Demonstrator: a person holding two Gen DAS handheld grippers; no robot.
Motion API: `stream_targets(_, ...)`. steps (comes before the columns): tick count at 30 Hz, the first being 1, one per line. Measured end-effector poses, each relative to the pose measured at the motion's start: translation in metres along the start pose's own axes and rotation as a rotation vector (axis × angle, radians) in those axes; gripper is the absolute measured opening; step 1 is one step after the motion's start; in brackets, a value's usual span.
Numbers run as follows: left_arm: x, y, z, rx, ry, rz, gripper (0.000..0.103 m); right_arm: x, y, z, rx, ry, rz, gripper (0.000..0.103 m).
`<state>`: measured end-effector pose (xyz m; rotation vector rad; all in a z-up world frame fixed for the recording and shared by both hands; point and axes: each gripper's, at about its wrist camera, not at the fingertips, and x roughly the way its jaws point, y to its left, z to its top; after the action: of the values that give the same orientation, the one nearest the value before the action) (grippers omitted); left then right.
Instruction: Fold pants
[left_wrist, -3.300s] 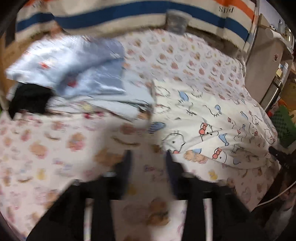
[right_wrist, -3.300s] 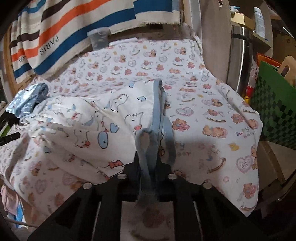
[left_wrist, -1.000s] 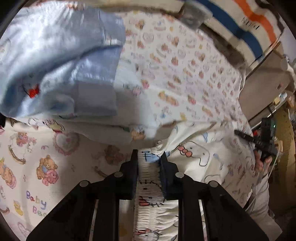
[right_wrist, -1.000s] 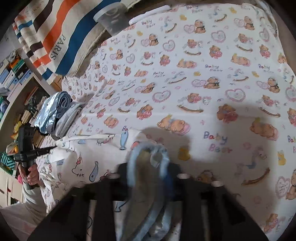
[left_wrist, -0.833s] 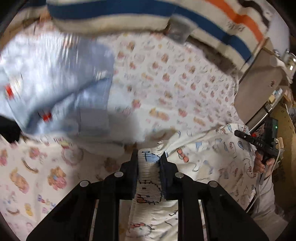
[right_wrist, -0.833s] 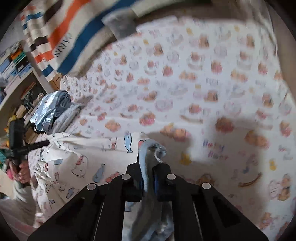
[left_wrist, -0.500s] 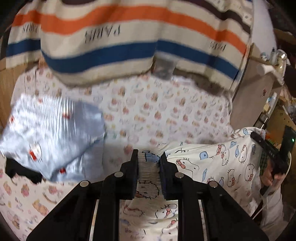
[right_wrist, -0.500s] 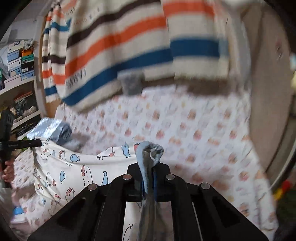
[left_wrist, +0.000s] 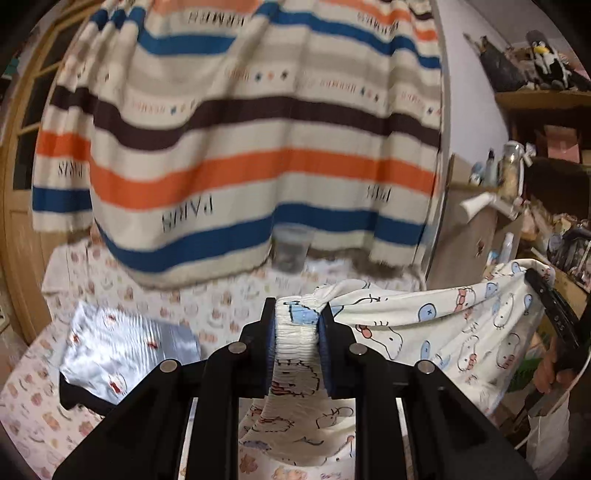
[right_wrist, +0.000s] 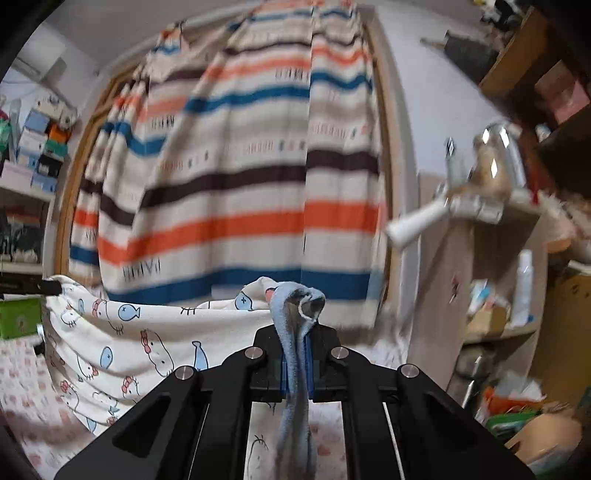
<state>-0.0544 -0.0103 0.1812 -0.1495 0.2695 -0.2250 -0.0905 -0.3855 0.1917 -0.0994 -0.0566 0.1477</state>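
Observation:
White pants with a cartoon cat and fish print (left_wrist: 436, 325) hang stretched in the air between my two grippers, above the bed. My left gripper (left_wrist: 297, 328) is shut on the gathered elastic waistband (left_wrist: 295, 332). My right gripper (right_wrist: 295, 365) is shut on the pale blue cuff (right_wrist: 295, 325) at the other end of the pants (right_wrist: 147, 332). The right gripper also shows at the right edge of the left wrist view (left_wrist: 546, 306), and the left gripper's tip shows at the left edge of the right wrist view (right_wrist: 40, 286).
A bed with a bear-print sheet (left_wrist: 229, 295) lies below. A folded silvery blue garment (left_wrist: 122, 350) lies at its left. A striped curtain (left_wrist: 240, 147) hangs behind, with a grey cup (left_wrist: 291, 247) at its foot. Cluttered shelves (right_wrist: 517, 280) stand at the right.
Both grippers have lifted the pants off the bed and tilted up toward the curtain. The pants now hang spread between them instead of lying bunched on the sheet.

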Motion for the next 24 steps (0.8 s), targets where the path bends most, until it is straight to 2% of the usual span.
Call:
stream_targets(4, -0.018, -0.009, 0.012, 0.017, -0.051, 0.030, 0.019, -0.029, -0.002, 0.021, -0.013, -0.087, -0.008, 0.007)
stream_targets(6, -0.010, -0.010, 0.010, 0.012, -0.038, 0.050, 0.019, -0.016, -0.001, 0.017, -0.033, -0.050, -0.052, 0.007)
stream_targets(9, 0.006, -0.006, -0.002, -0.007, 0.016, 0.044, 0.019, 0.003, -0.004, 0.001, -0.017, 0.008, -0.052, 0.007)
stream_targets(14, 0.011, -0.009, -0.026, -0.004, 0.050, 0.042, 0.019, -0.007, -0.009, -0.026, 0.029, -0.021, -0.054, 0.007)
stream_targets(20, -0.003, -0.021, -0.025, 0.019, -0.020, 0.061, 0.019, -0.024, -0.005, -0.022, 0.016, -0.067, -0.086, 0.007)
stream_targets(24, 0.007, -0.021, -0.014, 0.024, -0.036, 0.097, 0.019, -0.014, -0.007, -0.015, 0.000, -0.074, -0.085, 0.007)
